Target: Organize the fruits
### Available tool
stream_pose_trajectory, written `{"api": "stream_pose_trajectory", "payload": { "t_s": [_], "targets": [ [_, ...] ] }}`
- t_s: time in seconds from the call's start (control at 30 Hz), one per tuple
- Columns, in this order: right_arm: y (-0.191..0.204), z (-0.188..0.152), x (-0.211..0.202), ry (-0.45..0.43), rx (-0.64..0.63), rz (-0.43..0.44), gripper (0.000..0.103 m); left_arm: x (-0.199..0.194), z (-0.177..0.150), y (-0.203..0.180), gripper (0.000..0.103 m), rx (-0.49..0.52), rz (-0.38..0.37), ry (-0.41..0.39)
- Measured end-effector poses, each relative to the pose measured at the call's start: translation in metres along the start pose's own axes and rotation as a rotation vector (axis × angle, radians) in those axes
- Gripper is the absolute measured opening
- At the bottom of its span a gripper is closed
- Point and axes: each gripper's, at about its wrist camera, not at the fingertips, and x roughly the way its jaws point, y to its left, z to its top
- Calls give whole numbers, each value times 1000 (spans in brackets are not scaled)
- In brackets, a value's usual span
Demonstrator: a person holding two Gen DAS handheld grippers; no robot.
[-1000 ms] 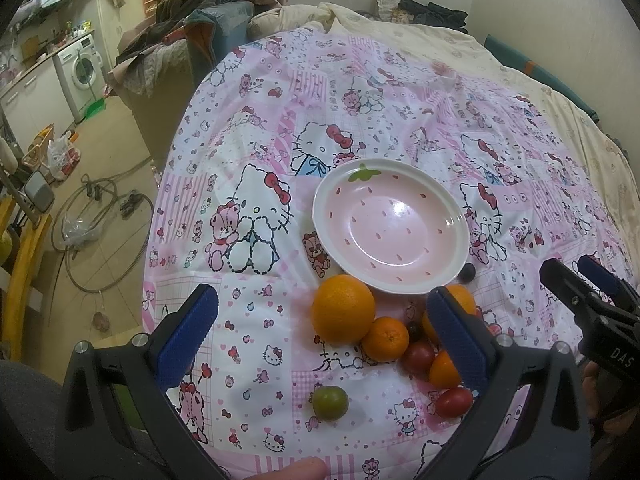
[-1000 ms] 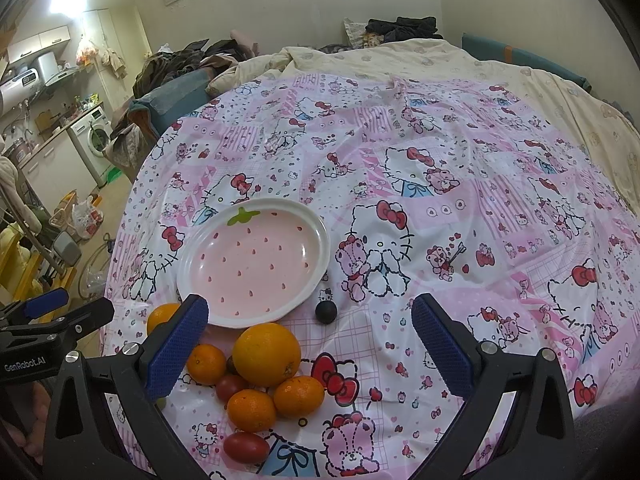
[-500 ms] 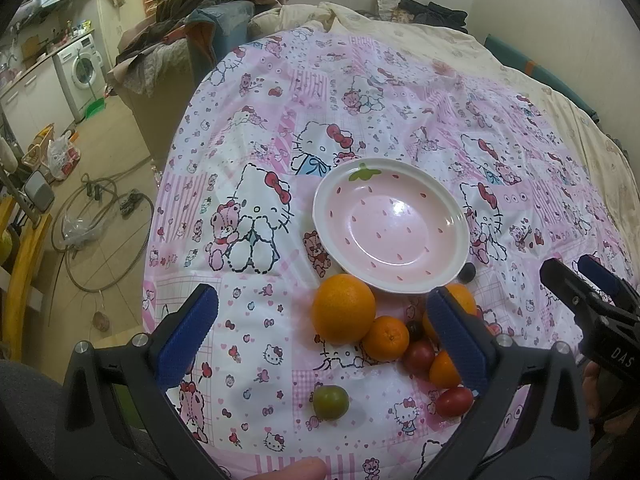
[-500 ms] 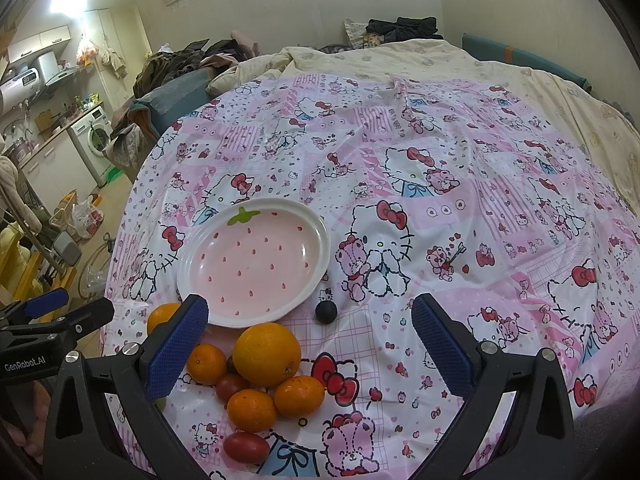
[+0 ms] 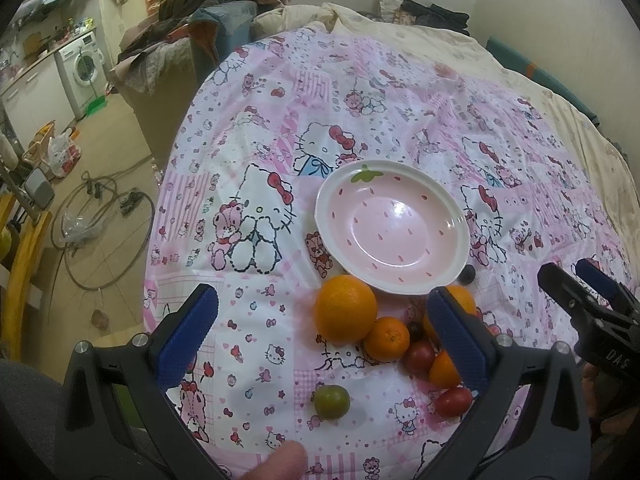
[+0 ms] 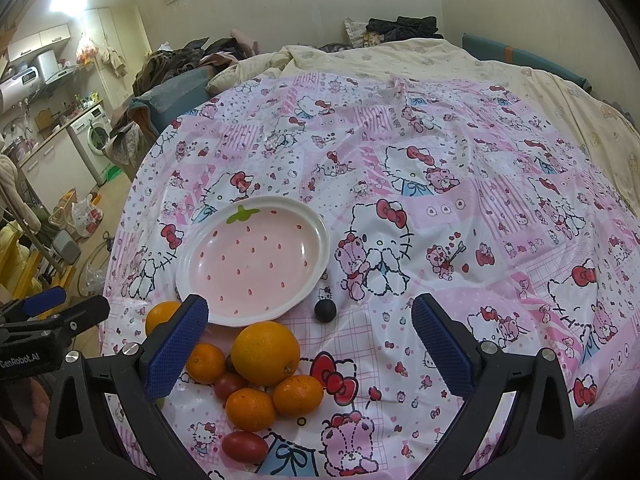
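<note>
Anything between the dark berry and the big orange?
Nothing: only bare pink cloth separates the dark berry from the big orange, clearest in the right wrist view.

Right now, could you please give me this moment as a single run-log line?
stage: before first pick | left gripper: open, empty | right gripper: open, empty | strawberry plate: no fruit in it | fruit pile: on cloth beside plate

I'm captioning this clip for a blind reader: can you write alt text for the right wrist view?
An empty pink strawberry plate sits on a cartoon-cat bedspread, with oranges, small tomatoes and a dark round fruit clustered just in front of it. The right gripper frames the scene, jaws open and empty.
</note>
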Motion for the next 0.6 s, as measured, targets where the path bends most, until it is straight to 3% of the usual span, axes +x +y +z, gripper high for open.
{"api": "stream_pose_trajectory", "payload": {
  "t_s": [0.6],
  "targets": [
    [-15,2,-3,13,55,15,103,-5,6,6,102,-37,-53,29]
  ]
}}
